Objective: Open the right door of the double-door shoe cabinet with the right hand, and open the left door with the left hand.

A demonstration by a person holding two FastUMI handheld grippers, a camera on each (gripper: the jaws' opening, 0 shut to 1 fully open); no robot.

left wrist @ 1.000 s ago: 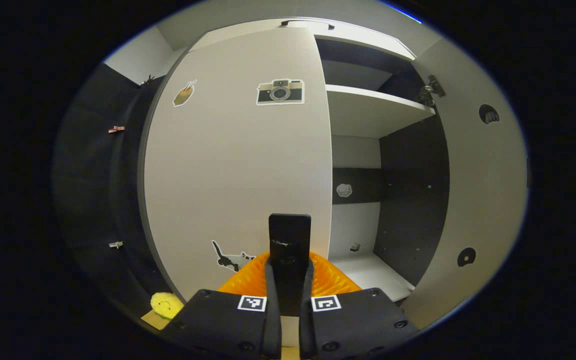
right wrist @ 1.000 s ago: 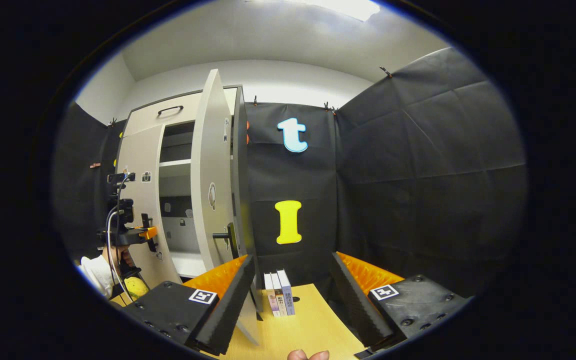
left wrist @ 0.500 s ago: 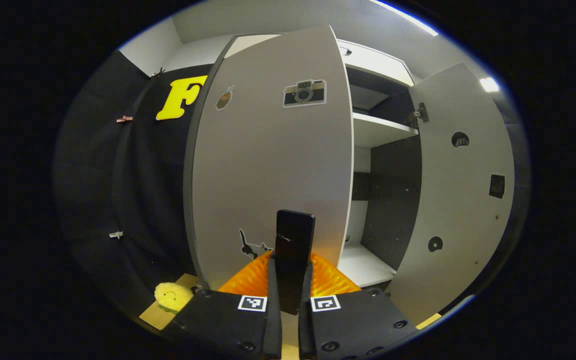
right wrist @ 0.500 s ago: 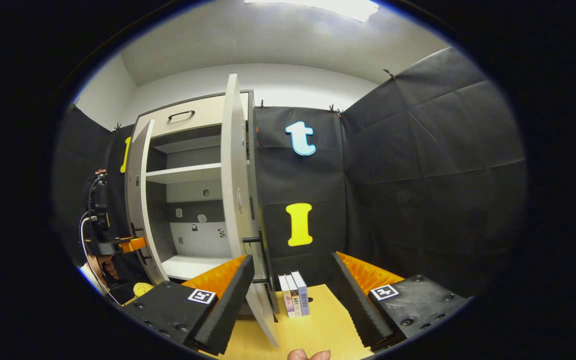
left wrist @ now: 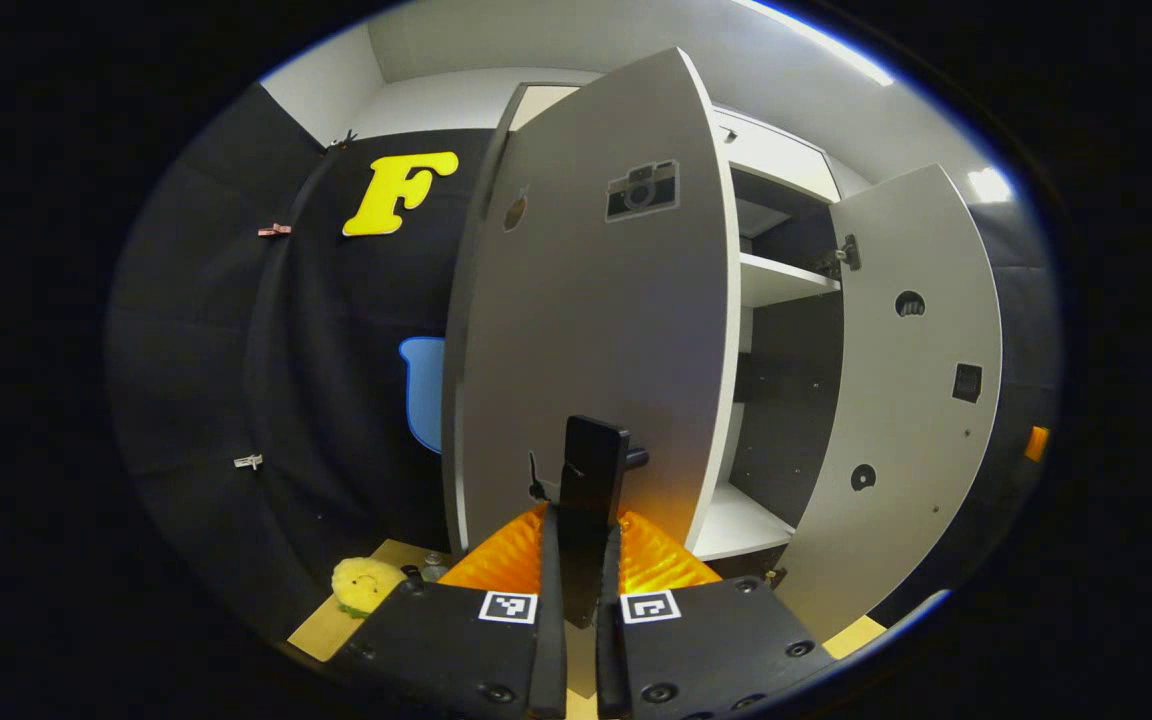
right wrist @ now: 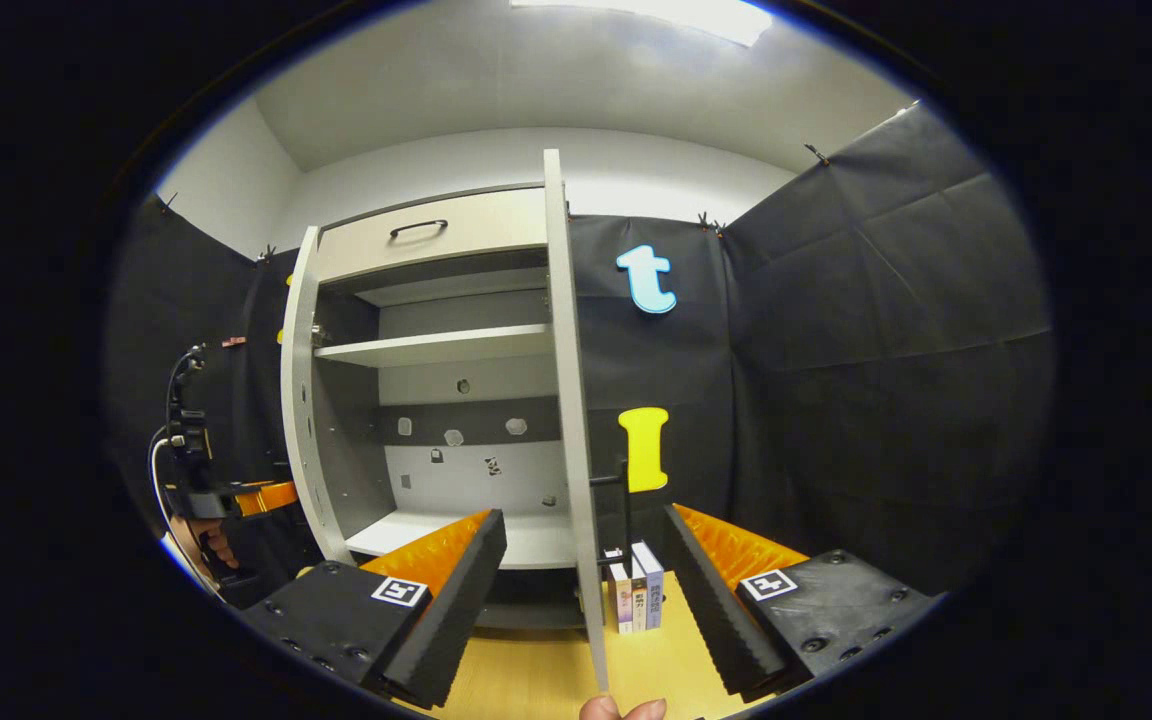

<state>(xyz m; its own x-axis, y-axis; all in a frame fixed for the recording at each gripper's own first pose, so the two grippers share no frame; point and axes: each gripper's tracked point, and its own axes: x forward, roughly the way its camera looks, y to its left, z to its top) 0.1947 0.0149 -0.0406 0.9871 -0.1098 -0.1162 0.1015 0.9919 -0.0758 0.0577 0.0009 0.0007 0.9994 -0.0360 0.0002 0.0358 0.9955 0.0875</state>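
My left gripper [left wrist: 576,500] clenched on the black bar handle [left wrist: 591,470] of the pale grey left door [left wrist: 586,320], my right gripper [right wrist: 581,590] released, fingers spread, pale grey right door [right wrist: 568,400] edge-on between them, untouched

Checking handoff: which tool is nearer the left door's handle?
Left. The left tool is shut on the left door's handle; the right tool stands open by the right door.

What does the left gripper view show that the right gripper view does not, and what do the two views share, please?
Left gripper view: the left gripper shut on the left door's black handle, a camera sticker on that door, and a yellow plush toy.

Right gripper view: the open right gripper straddling the right door's edge, three books, and a drawer handle.

Both: the open shoe cabinet and its white shelf.
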